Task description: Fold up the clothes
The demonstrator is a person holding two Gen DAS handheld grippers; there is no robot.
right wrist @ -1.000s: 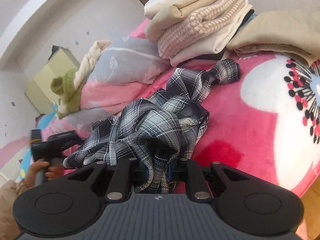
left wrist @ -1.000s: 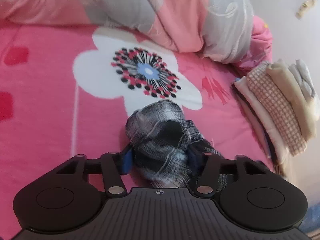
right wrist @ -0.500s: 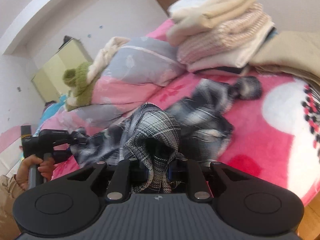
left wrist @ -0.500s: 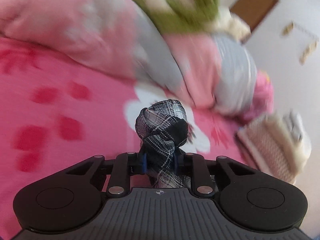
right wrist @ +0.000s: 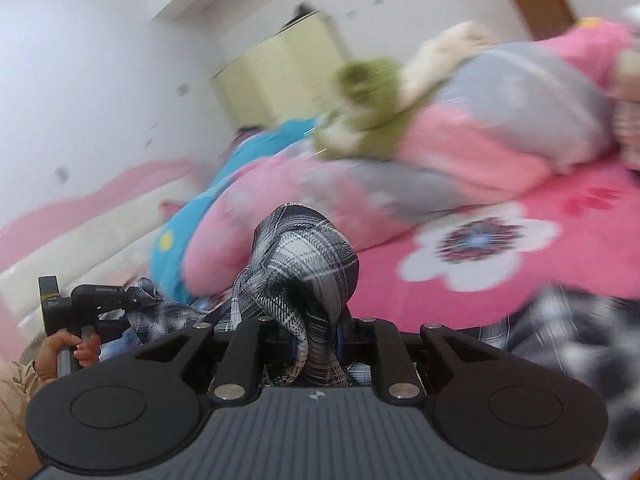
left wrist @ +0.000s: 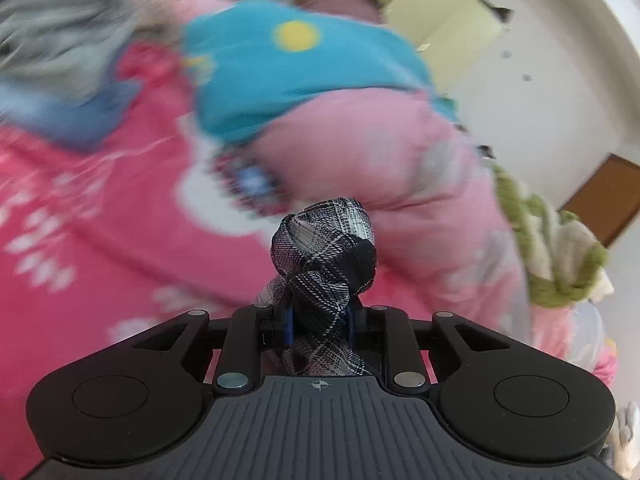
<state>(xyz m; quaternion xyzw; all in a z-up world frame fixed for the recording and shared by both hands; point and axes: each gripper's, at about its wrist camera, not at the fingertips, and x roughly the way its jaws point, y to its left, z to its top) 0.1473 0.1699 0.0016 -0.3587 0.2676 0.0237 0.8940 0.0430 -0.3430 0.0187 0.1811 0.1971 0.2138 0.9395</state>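
Showing bright, even daylight with soft shadows; smearing the pink bedding [left wrist: 100, 272] and pillows [right wrist: 500, 120] with motion blur; bending edges fisheye-style; keeping only the near plaid cloth [left wrist: 324, 248] sharp.

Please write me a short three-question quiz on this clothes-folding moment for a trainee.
1. True or false: both grippers are shut on the same plaid shirt.
2. What lies on top of the pink and grey quilt in the right wrist view? A) a green and cream knitted item B) a red book C) a black shoe
3. Fill in: the bedcover is pink with a large white ____ print.

Key
1. True: the left gripper pinches a bunched end and the right gripper another part; cloth runs between them.
2. A: the green and cream knitted item.
3. flower
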